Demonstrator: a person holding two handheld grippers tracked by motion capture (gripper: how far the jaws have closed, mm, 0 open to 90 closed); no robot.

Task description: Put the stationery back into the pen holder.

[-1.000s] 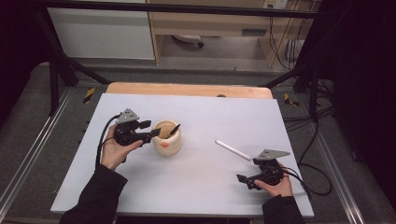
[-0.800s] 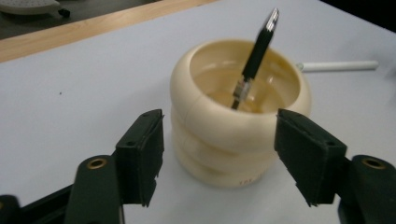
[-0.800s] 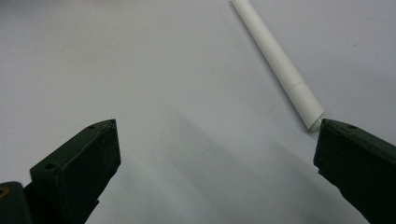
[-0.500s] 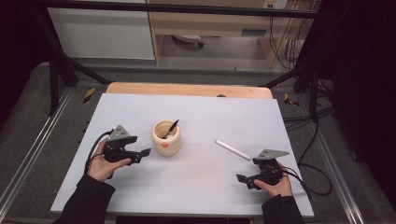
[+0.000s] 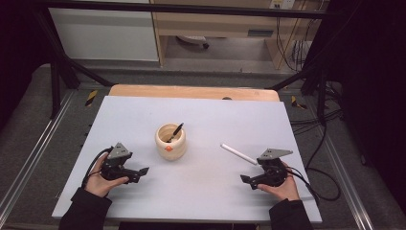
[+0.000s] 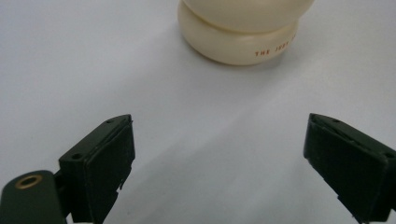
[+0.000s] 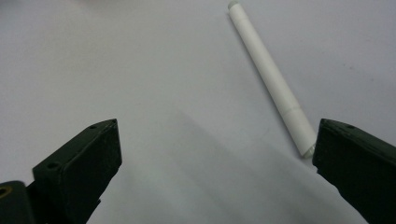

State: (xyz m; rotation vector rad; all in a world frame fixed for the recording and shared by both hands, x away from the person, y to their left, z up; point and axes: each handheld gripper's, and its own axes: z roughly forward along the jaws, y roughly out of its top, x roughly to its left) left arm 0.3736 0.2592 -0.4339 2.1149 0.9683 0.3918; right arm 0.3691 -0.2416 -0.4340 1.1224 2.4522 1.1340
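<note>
Since the white pen (image 5: 238, 154) lying flat on the surface (image 5: 210, 206) looks light, rigid and smooth, I judge it will roll or slip if pinched near an end — so I'd take it across the middle of its barrel. It rests just ahead of my right tool (image 5: 247, 181), whose jaws stand wide with nothing between them. My left tool (image 5: 142, 171) has just been opening and is empty too, near the cream pot (image 5: 170, 142) with the dark pen (image 5: 175, 131) leaning inside.
</note>
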